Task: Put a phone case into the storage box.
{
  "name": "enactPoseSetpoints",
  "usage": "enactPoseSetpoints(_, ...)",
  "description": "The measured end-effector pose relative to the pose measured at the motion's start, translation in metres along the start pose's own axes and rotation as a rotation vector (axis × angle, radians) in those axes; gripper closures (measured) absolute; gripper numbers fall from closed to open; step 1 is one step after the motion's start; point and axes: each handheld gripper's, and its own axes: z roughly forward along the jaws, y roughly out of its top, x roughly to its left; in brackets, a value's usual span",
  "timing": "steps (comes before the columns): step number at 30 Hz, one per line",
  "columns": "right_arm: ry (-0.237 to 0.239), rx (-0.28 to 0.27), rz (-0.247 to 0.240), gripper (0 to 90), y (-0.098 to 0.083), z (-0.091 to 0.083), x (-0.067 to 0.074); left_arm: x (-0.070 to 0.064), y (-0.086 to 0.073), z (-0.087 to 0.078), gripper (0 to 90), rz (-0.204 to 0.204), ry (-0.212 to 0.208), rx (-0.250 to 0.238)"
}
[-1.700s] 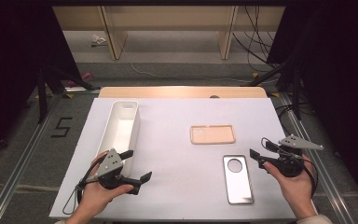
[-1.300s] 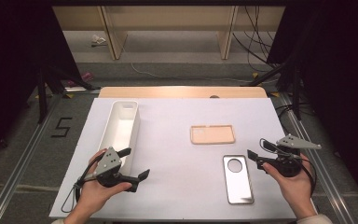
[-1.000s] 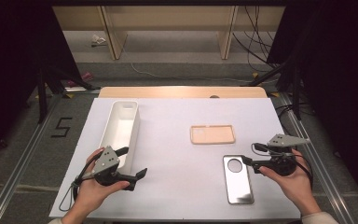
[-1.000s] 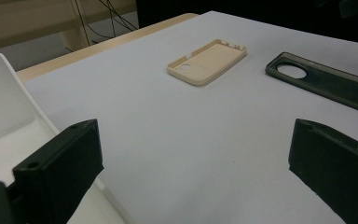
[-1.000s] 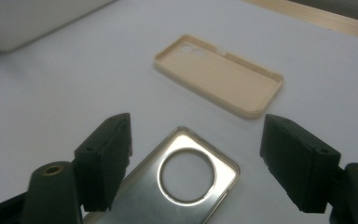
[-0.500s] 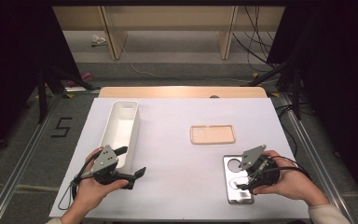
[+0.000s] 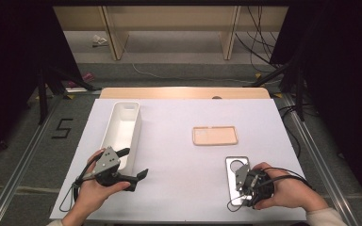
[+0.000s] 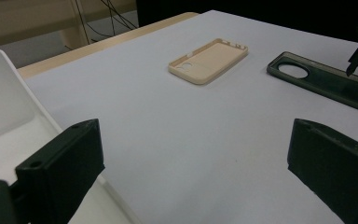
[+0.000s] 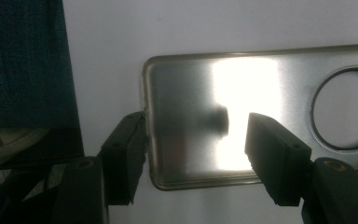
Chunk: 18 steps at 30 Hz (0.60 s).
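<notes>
Tabletop (image 7: 184, 122): white sheet across the middle of the high view, wooden strip along its far edge. Three things lie on it, well apart. White tray (image 7: 122, 129), long and narrow, left of centre. Beige phone case (image 7: 215, 135), flat, just right of centre. Dark phone case (image 7: 237, 176), flat with the hollow side up and a round camera hole at its far end, lower right of the frame.

Step in hand, as I read it: picking up the dark phone case by its near short end.

Right gripper (image 9: 193, 140): I have it pointed down over that near end, lower right in the high view. Its jaws have just been closing and now stand partly open. In the right gripper view one jaw sits just outside the case's short rim, the other over the shiny inner floor, so the rim wall lies between them. I see no pad pressing on it yet; nothing is gripped.

Left gripper (image 7: 118, 173): parked at the lower left, beside the near end of the white tray, jaws wide apart and holding nothing.

Next move, my judgement: settle lower so the pads straddle the thin rim, then close. The wall is shallow and glossy; a slip looks likely if I close too high.
</notes>
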Motion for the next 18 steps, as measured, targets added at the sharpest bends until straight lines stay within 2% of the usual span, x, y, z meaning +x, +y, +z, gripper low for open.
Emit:
enactPoseSetpoints(6,-0.006,0.028,-0.029,45.2,0.003,0.006,0.007,-0.001,0.000,0.000,3.2,-0.002,-0.004,-0.006)
enactPoseSetpoints(18,-0.016,0.057,-0.033,49.8,0.003,0.013,0.011,-0.001,0.000,0.000,3.4,-0.001,-0.006,-0.008)
